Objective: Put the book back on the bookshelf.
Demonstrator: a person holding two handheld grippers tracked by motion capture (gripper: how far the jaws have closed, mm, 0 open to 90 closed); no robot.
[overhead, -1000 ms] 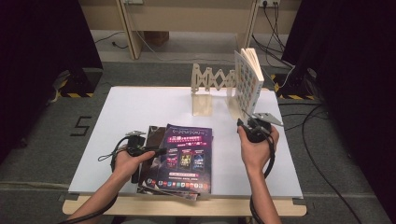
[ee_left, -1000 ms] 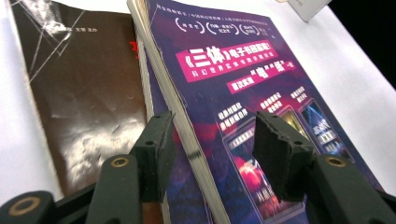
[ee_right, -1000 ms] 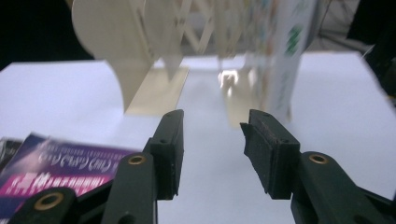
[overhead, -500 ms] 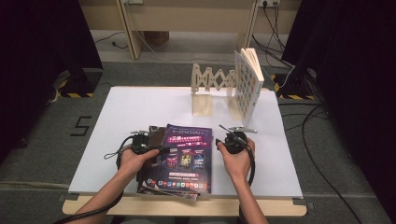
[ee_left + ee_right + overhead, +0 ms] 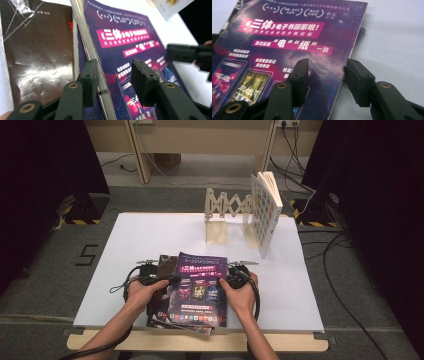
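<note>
Magazine (image 5: 199, 287) tops a stack at the table's (image 5: 125, 250) near edge, both grippers at its sides.
Left gripper (image 5: 112, 75) spreads wide astride the magazine's left edge; right gripper (image 5: 325, 75) gapes wide astride its right edge. A rack (image 5: 225, 215) with a book (image 5: 265, 212) stands far right.

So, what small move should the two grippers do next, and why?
Probably close both on the top magazine: the left gripper and right gripper are open, each astride one side edge of it, ready to lift it off the stack.
</note>
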